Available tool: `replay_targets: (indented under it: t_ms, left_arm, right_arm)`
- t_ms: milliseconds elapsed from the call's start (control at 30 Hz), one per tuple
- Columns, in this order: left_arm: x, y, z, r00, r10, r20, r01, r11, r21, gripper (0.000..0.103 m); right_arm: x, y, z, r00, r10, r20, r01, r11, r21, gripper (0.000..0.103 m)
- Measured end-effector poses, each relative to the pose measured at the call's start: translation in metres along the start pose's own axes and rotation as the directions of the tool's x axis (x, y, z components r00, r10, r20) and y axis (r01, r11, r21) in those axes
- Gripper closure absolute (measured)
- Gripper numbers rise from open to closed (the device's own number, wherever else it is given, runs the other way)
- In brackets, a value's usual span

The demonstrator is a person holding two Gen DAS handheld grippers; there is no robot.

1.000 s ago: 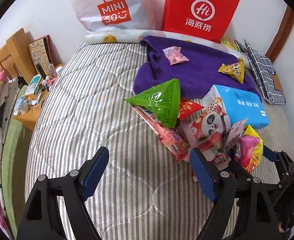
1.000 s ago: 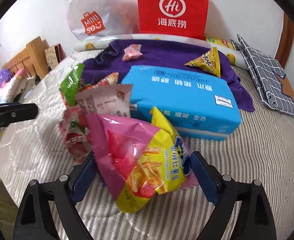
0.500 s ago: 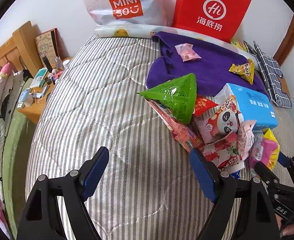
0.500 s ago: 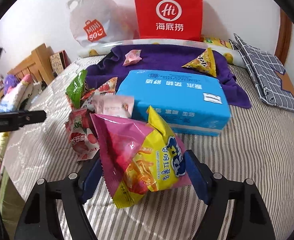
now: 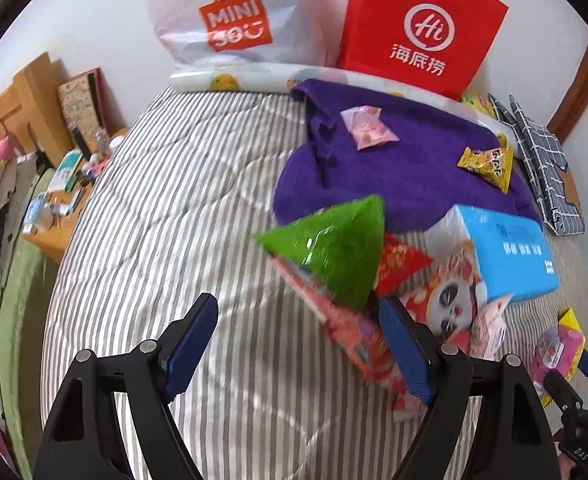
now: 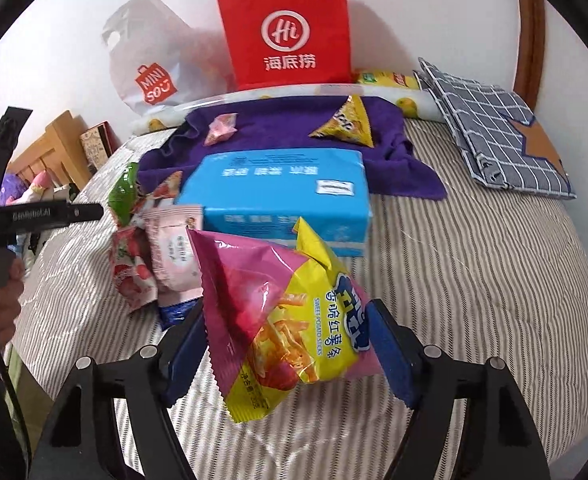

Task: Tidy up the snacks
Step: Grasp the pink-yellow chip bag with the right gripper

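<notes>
Bed (image 5: 166, 208): grey-striped quilt, white wall behind, wooden bedside stand (image 5: 60, 236) at left.
Snack pile (image 5: 374, 280) mid-bed beside blue pack (image 6: 286, 188); two small packets on purple towel (image 5: 406, 168).
Left gripper (image 5: 298, 348): fingers wide, nothing between, over bare quilt beside pile.
Right gripper (image 6: 290, 348): fingers closed in just now, clamped on pink-yellow chip bag (image 6: 282, 312), "SWEET POTATO STICKS".
Bags at wall: "MINISO" (image 5: 234, 20), red "Hi" (image 5: 422, 28).
</notes>
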State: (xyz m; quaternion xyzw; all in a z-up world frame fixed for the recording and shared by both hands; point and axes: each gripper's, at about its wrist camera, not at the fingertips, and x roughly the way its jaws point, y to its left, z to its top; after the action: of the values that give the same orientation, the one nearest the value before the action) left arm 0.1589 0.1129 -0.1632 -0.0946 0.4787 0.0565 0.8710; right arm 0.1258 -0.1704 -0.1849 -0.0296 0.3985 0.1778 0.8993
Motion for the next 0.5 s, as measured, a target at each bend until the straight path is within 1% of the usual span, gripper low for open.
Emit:
replay_targets:
  t_ms: [100, 300, 500]
  left_arm:
    - [0.007, -0.005, 0.010, 1.000, 0.003, -0.003, -0.003, 1.000, 0.023, 0.021]
    - [0.023, -0.013, 0.025, 0.999, 0.026, -0.019, -0.025, 0.998, 0.057, 0.021]
    - [0.043, -0.016, 0.033, 0.998, 0.053, -0.041, -0.050, 0.996, 0.070, 0.021]
  right_arm:
    - [0.001, -0.008, 0.000, 0.999, -0.032, 0.008, 0.032, 0.999, 0.012, 0.028]
    - [0.007, -0.025, 0.006, 0.999, -0.045, -0.002, 0.045, 0.998, 0.049, 0.028]
    - [0.015, -0.031, 0.011, 0.998, -0.063, -0.008, 0.063, 0.997, 0.050, 0.028]
